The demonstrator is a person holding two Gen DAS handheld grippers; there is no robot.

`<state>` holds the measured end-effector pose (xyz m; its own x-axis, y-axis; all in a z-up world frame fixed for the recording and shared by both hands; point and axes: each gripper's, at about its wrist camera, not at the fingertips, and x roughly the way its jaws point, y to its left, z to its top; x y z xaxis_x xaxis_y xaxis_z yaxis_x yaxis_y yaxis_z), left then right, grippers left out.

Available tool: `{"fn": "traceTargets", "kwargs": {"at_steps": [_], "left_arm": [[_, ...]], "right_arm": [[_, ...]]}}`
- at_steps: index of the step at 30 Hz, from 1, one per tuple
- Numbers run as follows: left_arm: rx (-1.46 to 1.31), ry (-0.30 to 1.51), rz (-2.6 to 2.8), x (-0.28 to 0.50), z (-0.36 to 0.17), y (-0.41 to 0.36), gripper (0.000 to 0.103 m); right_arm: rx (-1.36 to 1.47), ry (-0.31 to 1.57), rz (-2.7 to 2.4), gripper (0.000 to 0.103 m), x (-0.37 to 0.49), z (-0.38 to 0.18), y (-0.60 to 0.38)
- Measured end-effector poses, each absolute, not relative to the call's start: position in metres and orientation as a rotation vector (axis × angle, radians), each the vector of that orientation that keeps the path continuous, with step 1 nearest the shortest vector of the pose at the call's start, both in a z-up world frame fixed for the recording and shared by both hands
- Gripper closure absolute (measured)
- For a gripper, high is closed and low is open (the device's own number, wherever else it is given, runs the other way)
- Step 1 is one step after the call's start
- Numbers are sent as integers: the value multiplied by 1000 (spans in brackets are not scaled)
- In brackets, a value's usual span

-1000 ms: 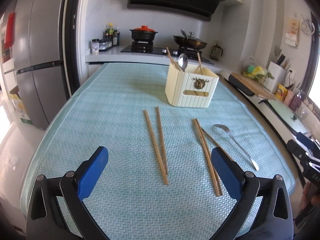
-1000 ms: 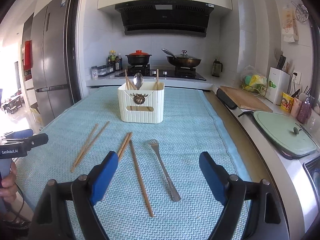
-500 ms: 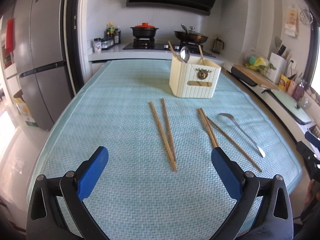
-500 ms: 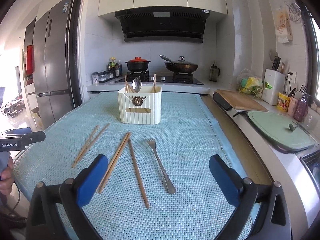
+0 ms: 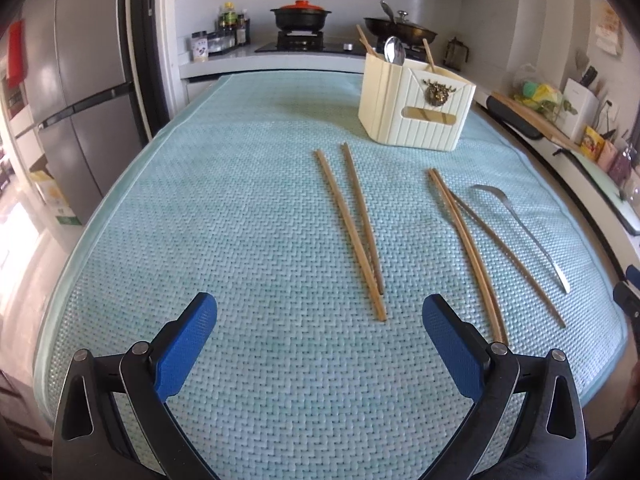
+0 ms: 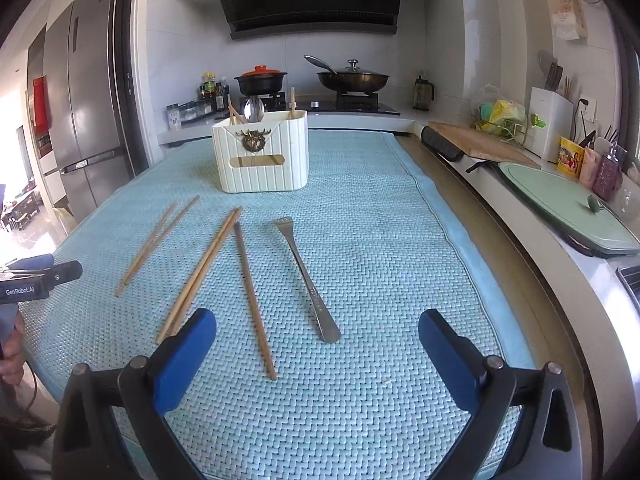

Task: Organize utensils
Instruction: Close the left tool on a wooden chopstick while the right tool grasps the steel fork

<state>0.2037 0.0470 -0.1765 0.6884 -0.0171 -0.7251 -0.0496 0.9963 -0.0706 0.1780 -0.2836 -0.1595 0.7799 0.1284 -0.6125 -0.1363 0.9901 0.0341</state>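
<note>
A cream utensil holder (image 5: 416, 106) (image 6: 262, 156) stands on the teal mat, with a spoon and chopsticks in it. A pair of wooden chopsticks (image 5: 352, 224) (image 6: 154, 240) lies on the mat in front of it. A second group of chopsticks (image 5: 468, 240) (image 6: 208, 272) lies to its right, with one single chopstick (image 6: 254, 300) beside it. A steel fork (image 5: 520, 232) (image 6: 308, 280) lies furthest right. My left gripper (image 5: 320, 340) is open and empty above the mat's near part. My right gripper (image 6: 318, 344) is open and empty, just short of the fork's handle.
The teal mat (image 5: 200, 200) covers the counter; its edge drops off at left and front. A fridge (image 5: 60, 80) stands left. A stove with pots (image 6: 312, 84) is behind. A cutting board (image 6: 480, 144) and green lid (image 6: 568, 208) lie right.
Both grippers have drawn back and risen a little, then the left one tilted down toward the mat. Both stay open. The utensils have not moved.
</note>
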Motion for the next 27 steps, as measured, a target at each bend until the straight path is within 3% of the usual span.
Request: {"fn": "traceTargets", "kwargs": {"at_steps": [8,22,27], "left_arm": [[-144,858,24,239,-185,60,1],[-102,949,97,390,-198,64,2],[-76,1030,121,409,-217,65,17]], "right_arm": [[8,689,176,0,191,-165,-283],[28,696,185,0,193,-163,-285],[39,697,187,0,192,-163,-290]]}}
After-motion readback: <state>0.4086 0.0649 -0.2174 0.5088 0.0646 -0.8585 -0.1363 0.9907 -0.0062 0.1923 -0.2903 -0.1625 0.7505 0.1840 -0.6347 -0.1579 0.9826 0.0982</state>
